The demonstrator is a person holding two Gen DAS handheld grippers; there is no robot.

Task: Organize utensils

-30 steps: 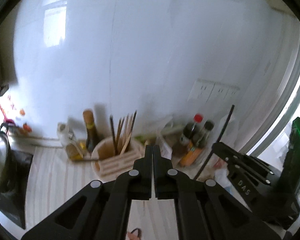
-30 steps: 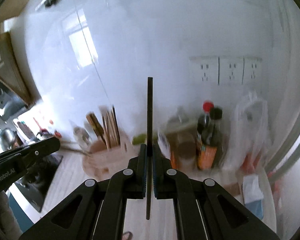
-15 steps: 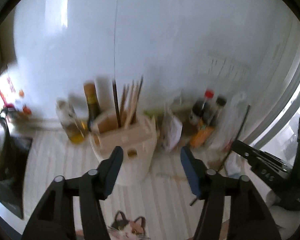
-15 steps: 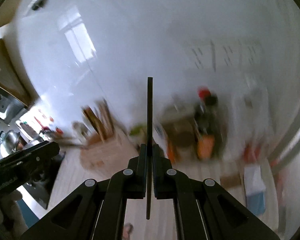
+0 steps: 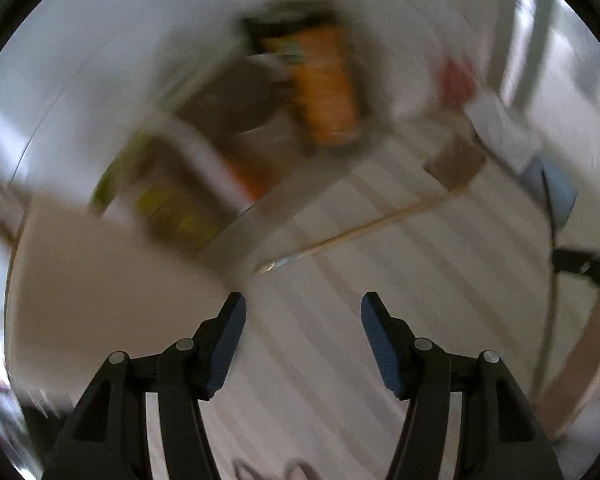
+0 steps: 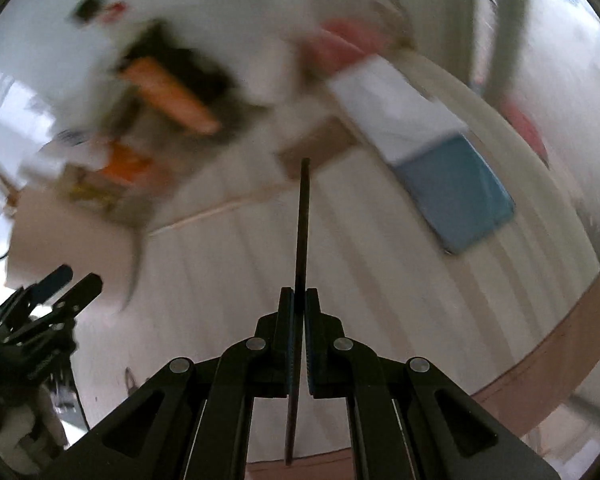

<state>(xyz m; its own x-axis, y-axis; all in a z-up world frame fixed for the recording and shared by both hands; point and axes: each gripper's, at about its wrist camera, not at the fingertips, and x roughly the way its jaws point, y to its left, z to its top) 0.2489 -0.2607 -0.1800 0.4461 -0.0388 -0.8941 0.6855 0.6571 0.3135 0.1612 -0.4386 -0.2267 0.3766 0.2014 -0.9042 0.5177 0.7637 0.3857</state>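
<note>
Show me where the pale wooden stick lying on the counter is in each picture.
Left wrist: the wooden stick lies slanted, just right of centre.
Right wrist: it shows as a blurred pale line, left of centre.
Shared landmark: the orange-labelled bottle.

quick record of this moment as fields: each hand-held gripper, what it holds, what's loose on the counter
left hand-held gripper: open, nothing between the jaws
right hand-held gripper: shut on a dark chopstick
loose on counter: pale chopstick, lying flat ahead of the left gripper
counter: light striped surface
background: blurred bottles and packets, not identifiable
image quality: heavy motion blur in both views
</note>
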